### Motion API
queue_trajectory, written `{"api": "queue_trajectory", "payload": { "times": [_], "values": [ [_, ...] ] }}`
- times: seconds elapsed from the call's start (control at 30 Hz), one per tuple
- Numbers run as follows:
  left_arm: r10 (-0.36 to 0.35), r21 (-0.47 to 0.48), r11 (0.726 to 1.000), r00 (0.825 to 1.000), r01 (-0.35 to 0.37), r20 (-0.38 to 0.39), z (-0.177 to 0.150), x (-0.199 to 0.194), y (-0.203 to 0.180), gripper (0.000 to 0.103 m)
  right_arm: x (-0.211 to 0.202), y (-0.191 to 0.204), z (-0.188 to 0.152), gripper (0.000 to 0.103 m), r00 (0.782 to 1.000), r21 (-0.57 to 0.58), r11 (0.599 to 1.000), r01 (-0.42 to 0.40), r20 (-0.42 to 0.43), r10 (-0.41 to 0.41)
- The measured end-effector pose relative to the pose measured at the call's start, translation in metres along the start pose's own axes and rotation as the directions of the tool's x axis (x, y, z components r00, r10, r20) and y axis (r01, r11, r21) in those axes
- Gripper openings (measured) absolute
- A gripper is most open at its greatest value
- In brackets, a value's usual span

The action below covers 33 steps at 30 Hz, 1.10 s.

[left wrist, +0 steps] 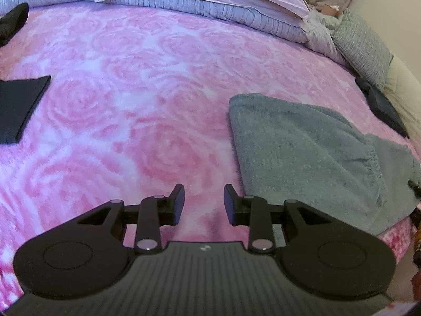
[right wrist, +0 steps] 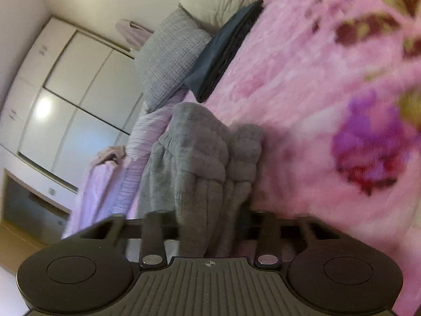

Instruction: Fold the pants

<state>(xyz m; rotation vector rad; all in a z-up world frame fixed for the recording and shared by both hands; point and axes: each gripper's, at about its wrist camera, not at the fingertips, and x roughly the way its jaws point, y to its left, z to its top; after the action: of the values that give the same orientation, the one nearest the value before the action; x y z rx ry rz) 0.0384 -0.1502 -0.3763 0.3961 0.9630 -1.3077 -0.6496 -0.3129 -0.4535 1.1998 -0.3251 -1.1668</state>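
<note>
Fleece is what the job turns on: the grey, thick-piled soft pants (left wrist: 302, 152) lie partly folded on the pink rose-patterned plush blanket (left wrist: 131, 92) that covers the bed, toward its right side in the left wrist view, with the gathered elastic waistband nearest the bed's edge.

The left tool (left wrist: 204, 202) hovers low over bare blanket just beside the near left corner of the pants, its two fingers standing well apart with nothing between them. The right tool (right wrist: 210, 226) is closed on a bunched thickness of the same grey cloth, which rises in ribbed folds straight out of its jaws; the fingertips themselves are buried in the fabric.

Judging by the look of it, the cloth is light, limp and bulky. It should drape rather than hold a crease, and the pile will likely cling to the plush blanket rather than slide, so lifting clear looks safer than dragging. A thin pinch of one layer may slip or leave the under layer behind; the firmer hold is on the elastic waistband or a hem, taking all layers together. The free left tool looks well placed to take the near corner of the folded edge.

A folded dark garment (left wrist: 21, 108) lies well apart on the left.
</note>
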Motion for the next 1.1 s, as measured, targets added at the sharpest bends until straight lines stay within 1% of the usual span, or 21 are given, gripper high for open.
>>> {"api": "queue_trajectory", "payload": {
  "times": [0.07, 0.1, 0.17, 0.23, 0.27, 0.37, 0.47, 0.57, 0.6, 0.63, 0.7, 0.73, 0.77, 0.8, 0.83, 0.87, 0.93, 0.97, 1.0, 1.07, 1.1],
  "values": [
    [-0.007, -0.018, 1.0, 1.0, 0.007, 0.0, -0.001, -0.001, 0.005, 0.027, -0.002, 0.003, 0.0, 0.015, 0.999, 0.015, 0.999, 0.037, 0.014, -0.037],
    [-0.004, -0.024, 1.0, 1.0, 0.004, 0.003, 0.0, -0.003, 0.008, 0.027, -0.001, 0.02, 0.0, 0.014, 0.993, -0.047, 0.992, 0.121, 0.018, -0.121],
    [0.01, -0.032, 0.999, 1.0, -0.01, 0.007, 0.001, -0.006, 0.015, 0.027, 0.008, 0.075, -0.01, 0.012, 0.946, -0.281, 0.904, 0.321, 0.063, -0.316],
    [0.021, -0.047, 0.999, 1.0, -0.021, 0.015, 0.001, -0.012, 0.025, 0.027, 0.018, 0.143, -0.033, 0.012, 0.885, -0.509, 0.729, 0.457, 0.186, -0.426],
    [0.029, -0.056, 0.998, 0.999, -0.027, 0.02, 0.0, -0.017, 0.031, 0.027, 0.02, 0.17, -0.046, 0.012, 0.883, -0.575, 0.674, 0.463, 0.233, -0.408],
    [0.051, -0.082, 0.995, 0.998, -0.049, 0.031, -0.002, -0.028, 0.049, 0.027, 0.015, 0.251, -0.108, 0.012, 0.919, -0.783, 0.482, 0.393, 0.317, -0.235],
    [0.068, -0.107, 0.992, 0.997, -0.064, 0.031, -0.007, -0.038, 0.066, 0.027, 0.005, 0.303, -0.205, 0.013, 0.962, -0.948, 0.169, 0.271, 0.275, -0.002],
    [0.079, -0.128, 0.989, 0.997, -0.076, 0.018, -0.014, -0.041, 0.079, 0.027, 0.001, 0.307, -0.303, 0.014, 0.989, -0.979, -0.165, 0.116, 0.097, 0.115],
    [0.079, -0.139, 0.987, 0.997, -0.077, 0.011, -0.017, -0.041, 0.083, 0.027, 0.002, 0.297, -0.338, 0.015, 0.993, -0.959, -0.278, 0.055, 0.023, 0.118],
    [0.079, -0.149, 0.986, 0.997, -0.077, 0.005, -0.02, -0.042, 0.087, 0.027, 0.007, 0.284, -0.366, 0.02, 0.995, -0.931, -0.365, -0.007, -0.042, 0.088],
    [0.071, -0.165, 0.984, 0.997, -0.071, -0.005, -0.025, -0.042, 0.091, 0.027, 0.024, 0.247, -0.417, 0.025, 0.991, -0.851, -0.508, -0.132, -0.114, -0.068],
    [0.066, -0.167, 0.984, 0.998, -0.066, -0.008, -0.027, -0.042, 0.092, 0.027, 0.029, 0.226, -0.436, 0.026, 0.994, -0.81, -0.576, -0.108, -0.066, -0.093],
    [0.06, -0.166, 0.984, 0.998, -0.062, -0.012, -0.028, -0.043, 0.093, 0.027, 0.026, 0.214, -0.442, 0.028, 0.999, -0.792, -0.61, -0.043, -0.021, -0.044],
    [0.055, -0.163, 0.985, 0.998, -0.057, -0.017, -0.03, -0.042, 0.092, 0.027, 0.022, 0.214, -0.441, 0.03, 0.999, -0.795, -0.605, -0.034, -0.014, -0.039],
    [0.051, -0.159, 0.986, 0.998, -0.054, -0.026, -0.032, -0.041, 0.089, 0.027, 0.02, 0.218, -0.433, 0.037, 0.997, -0.816, -0.574, -0.066, -0.035, -0.066],
    [0.038, -0.155, 0.987, 0.999, -0.043, -0.032, -0.032, -0.039, 0.085, 0.027, 0.014, 0.226, -0.425, 0.051, 0.994, -0.844, -0.527, -0.101, -0.06, -0.094],
    [-0.018, -0.14, 0.99, 0.999, 0.014, -0.027, -0.03, -0.036, 0.071, 0.027, -0.01, 0.239, -0.415, 0.069, 0.989, -0.885, -0.443, -0.141, -0.109, -0.097],
    [-0.048, -0.137, 0.99, 0.999, 0.045, -0.025, -0.027, -0.035, 0.065, 0.027, -0.023, 0.242, -0.401, 0.071, 0.988, -0.905, -0.396, -0.155, -0.134, -0.081],
    [-0.089, -0.136, 0.987, 0.996, 0.086, -0.021, -0.024, -0.034, 0.056, 0.028, -0.032, 0.245, -0.385, 0.071, 0.986, -0.931, -0.326, -0.166, -0.151, -0.074],
    [-0.173, -0.132, 0.976, 0.985, 0.171, -0.007, -0.018, -0.032, 0.039, 0.03, -0.045, 0.257, -0.359, 0.07, 0.987, -0.979, -0.14, -0.145, -0.134, -0.091],
    [-0.212, -0.135, 0.968, 0.977, 0.21, 0.0, -0.014, -0.03, 0.031, 0.033, -0.048, 0.255, -0.332, 0.07, 0.987, -0.994, -0.004, -0.111, -0.109, -0.114]
  ]
}}
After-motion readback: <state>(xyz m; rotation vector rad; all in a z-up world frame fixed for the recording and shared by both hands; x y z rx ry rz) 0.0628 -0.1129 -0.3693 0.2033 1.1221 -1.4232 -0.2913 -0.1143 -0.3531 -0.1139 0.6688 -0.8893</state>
